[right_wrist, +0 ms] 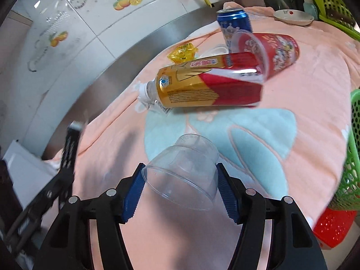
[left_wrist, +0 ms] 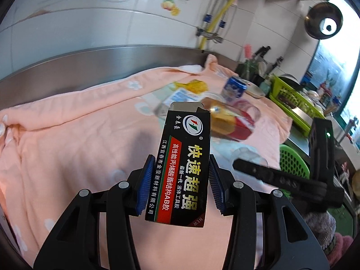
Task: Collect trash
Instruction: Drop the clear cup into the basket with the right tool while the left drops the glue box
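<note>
My left gripper [left_wrist: 182, 168] is shut on a black glue box [left_wrist: 183, 164] with Chinese print, held upright above the pink blanket [left_wrist: 74, 139]. My right gripper [right_wrist: 180, 175] is shut on a clear plastic cup [right_wrist: 186, 168], held on its side above the blanket. On the blanket lie a gold-and-red bottle [right_wrist: 207, 85], a red instant-noodle cup [right_wrist: 276, 51], a blue can [right_wrist: 234, 24] and a yellow wrapper [right_wrist: 183, 52]. The right gripper's body [left_wrist: 281, 180] shows in the left wrist view.
A green mesh basket [right_wrist: 351, 157] and a red basket [right_wrist: 333, 227] stand at the blanket's right edge. A white dish [right_wrist: 292, 16] and a lime crate [right_wrist: 333, 6] sit at the back. A steel counter rim [left_wrist: 90, 63] and tiled wall lie behind.
</note>
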The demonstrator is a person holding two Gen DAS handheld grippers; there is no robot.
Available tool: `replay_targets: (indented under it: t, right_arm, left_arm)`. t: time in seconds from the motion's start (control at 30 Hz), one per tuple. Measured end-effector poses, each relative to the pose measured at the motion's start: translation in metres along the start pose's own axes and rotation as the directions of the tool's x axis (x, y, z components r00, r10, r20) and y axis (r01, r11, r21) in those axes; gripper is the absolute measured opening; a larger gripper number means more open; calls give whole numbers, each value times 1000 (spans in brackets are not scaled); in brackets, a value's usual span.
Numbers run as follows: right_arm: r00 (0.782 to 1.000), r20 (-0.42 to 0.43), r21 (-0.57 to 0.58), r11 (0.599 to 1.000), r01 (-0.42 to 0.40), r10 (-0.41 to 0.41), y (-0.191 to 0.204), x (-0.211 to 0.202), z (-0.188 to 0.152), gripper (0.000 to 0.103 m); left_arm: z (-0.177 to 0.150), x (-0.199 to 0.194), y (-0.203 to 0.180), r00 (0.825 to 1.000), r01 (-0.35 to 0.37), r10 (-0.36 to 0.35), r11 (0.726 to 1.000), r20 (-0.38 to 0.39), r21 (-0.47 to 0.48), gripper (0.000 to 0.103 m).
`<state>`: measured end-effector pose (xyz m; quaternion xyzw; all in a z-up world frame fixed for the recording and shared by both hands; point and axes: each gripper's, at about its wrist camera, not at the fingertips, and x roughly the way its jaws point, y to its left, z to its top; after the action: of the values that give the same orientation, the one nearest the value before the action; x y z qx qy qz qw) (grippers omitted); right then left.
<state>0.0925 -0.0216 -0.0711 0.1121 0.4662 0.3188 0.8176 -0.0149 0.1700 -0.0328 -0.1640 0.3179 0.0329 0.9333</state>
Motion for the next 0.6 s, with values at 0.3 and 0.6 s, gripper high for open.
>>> replay_targets:
  t: [0.3,0.6]
  right_arm:
    - [994,88,49,997,66,-70,-73,-77,-11,61]
    - [939,62,161,931,326,-339,-206,-124,-10,61]
  left_arm:
    - [0,23,-76,992,120,-115,987,-53,104,46]
    - [-1,59,-154,967,238,-212,951,-143,200,46]
